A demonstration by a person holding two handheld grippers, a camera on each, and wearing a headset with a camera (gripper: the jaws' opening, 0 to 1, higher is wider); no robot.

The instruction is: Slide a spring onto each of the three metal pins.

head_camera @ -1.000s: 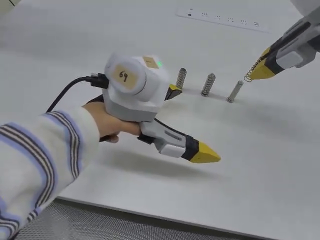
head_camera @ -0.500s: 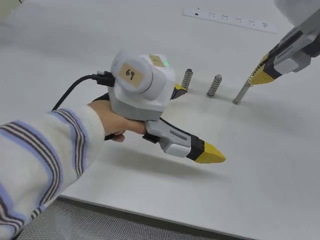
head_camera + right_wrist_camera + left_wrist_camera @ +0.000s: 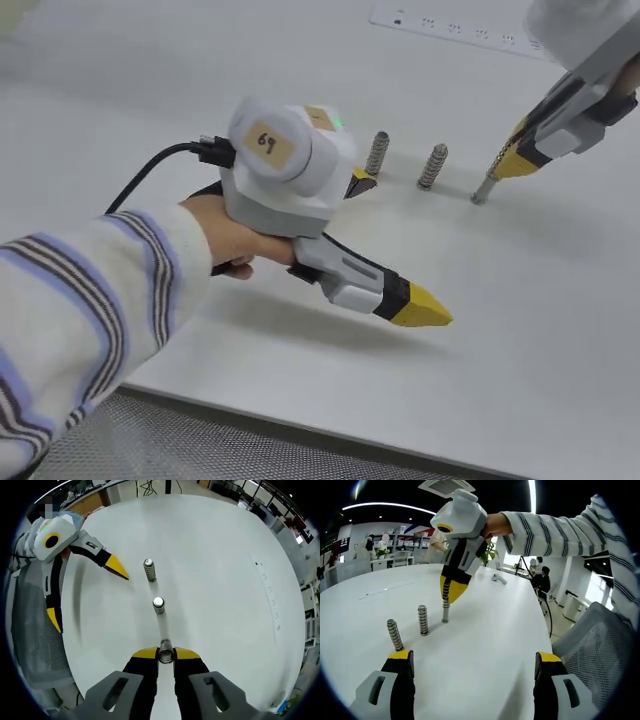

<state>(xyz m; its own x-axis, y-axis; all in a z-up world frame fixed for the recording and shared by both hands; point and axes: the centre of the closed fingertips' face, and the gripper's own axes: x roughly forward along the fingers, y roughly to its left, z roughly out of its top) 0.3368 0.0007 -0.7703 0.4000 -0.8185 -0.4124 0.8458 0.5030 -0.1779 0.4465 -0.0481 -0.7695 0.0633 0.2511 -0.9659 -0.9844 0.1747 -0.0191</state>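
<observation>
Right, white matte table (image 3: pixel 560 330), plain top, with a white power strip (image 3: pixel 460 28) at its far edge; any print on it is too small for me to read. Room behind, seen from the left gripper view: open office, ceiling strip lights, shelves, a plant, people at the back, and a mesh chair (image 3: pixel 592 640) by the table edge.

Left to right in the head view:
- Striped sleeve (image 3: pixel 90 310), hand (image 3: pixel 235 240) on the left gripper (image 3: pixel 405 250). Jaws spread wide, nothing in them, low over the table. Black cable (image 3: pixel 150 175) at its rear. Paper label (image 3: pixel 268 143) on its round cap reads "69".
- First pin (image 3: pixel 377 152) upright, spring on it.
- Second pin (image 3: pixel 432 166) the same.
- Third pin (image 3: pixel 445 614) upright, lower shaft bare.
- Right gripper (image 3: pixel 166 653) above the third pin, jaws pinched on the last spring (image 3: pixel 446 587), which sits at the pin's top.
</observation>
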